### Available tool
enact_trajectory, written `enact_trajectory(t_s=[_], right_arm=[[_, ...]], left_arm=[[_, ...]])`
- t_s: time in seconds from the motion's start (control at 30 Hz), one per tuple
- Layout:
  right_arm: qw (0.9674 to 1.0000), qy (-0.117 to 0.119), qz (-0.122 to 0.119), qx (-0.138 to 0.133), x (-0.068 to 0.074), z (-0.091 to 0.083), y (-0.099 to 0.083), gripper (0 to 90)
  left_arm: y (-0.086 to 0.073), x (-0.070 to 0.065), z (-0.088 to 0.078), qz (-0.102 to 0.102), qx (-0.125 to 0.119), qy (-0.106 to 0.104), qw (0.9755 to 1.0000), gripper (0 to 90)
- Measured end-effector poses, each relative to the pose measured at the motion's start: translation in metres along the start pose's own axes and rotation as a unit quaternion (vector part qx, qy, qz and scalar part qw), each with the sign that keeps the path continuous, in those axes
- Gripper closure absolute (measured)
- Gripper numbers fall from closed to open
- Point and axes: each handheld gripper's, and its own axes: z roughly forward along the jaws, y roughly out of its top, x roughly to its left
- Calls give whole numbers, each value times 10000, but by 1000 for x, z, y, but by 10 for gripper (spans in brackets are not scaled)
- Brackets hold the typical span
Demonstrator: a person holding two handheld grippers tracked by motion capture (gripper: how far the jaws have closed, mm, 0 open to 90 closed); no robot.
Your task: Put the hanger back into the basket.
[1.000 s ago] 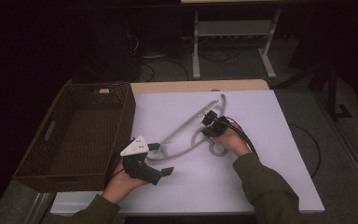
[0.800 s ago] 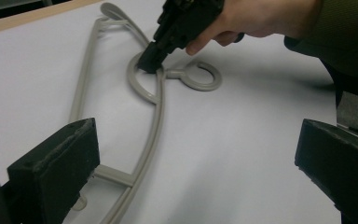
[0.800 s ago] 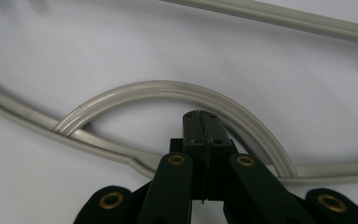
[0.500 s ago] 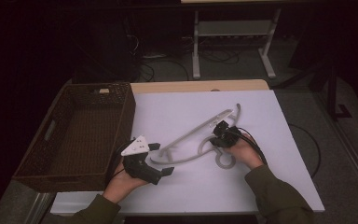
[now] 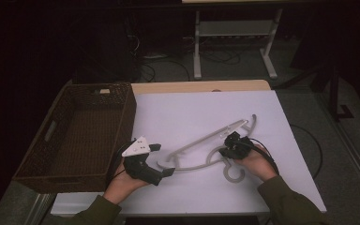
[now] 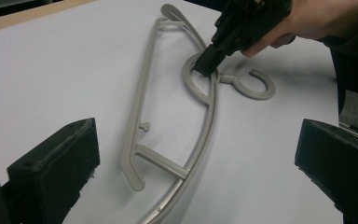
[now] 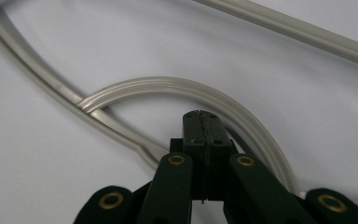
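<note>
Grey hanger point(image 5: 201, 149) flat on the white table point(image 5: 187, 112), right gripper point(image 5: 226, 151) with jaws pressed together at its neck loop, left gripper point(image 5: 165, 161) jaws wide at its near end, wicker basket point(image 5: 75, 136) beside.

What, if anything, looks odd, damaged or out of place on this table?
Nothing stands out. The grey plastic hanger lies flat and whole on the white table. The right hand-held gripper is shut with its tip at the hanger's inner loop; whether it pinches the loop is unclear. The left hand-held gripper is open beside the wicker basket.
</note>
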Motion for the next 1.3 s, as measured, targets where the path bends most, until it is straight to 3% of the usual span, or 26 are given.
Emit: enact_trajectory(t_s=[0.27, 0.43, 0.53, 0.57, 0.6, 0.63, 0.7, 0.87, 0.97, 1.3], right_arm=[[9998, -53, -22, -178, 4, -9, -10, 890], [9969, -15, 201, -764, 6, -29, -11, 732], [9927, -105, 263, -1175, 9, -40, -14, 576], [9884, -95, 355, -1471, 9, -47, -18, 516], [9884, -95, 355, -1471, 9, -47, -18, 516], [9840, -79, 447, -1725, 10, -53, -23, 401], [9826, -91, 464, -1794, 11, -56, -25, 364], [9736, -222, 515, -2211, 16, -65, -39, 174], [9697, -293, 569, -2359, 19, -69, -50, 140], [9693, -367, 643, -2344, 24, -72, -67, 142]], left_arm=[[0, 0, 1, -21, -2, -3, 10000, 0], [0, 0, 1, -4, 33, -11, 10000, 0], [0, 0, 1, 0, 37, 3, 10000, 0], [0, 0, 2, 4, 39, 9, 10000, 0], [0, 0, 2, 6, 43, 10, 10000, 0], [0, 1, 3, 10, 42, 16, 10000, 0], [0, 1, 4, 21, 47, 8, 10000, 0], [0, 2, 8, 24, 91, 27, 10000, 0], [2, 4, 10, 40, 100, 43, 9999, 0], [11, 15, 21, 63, 119, 108, 9999, 0]])
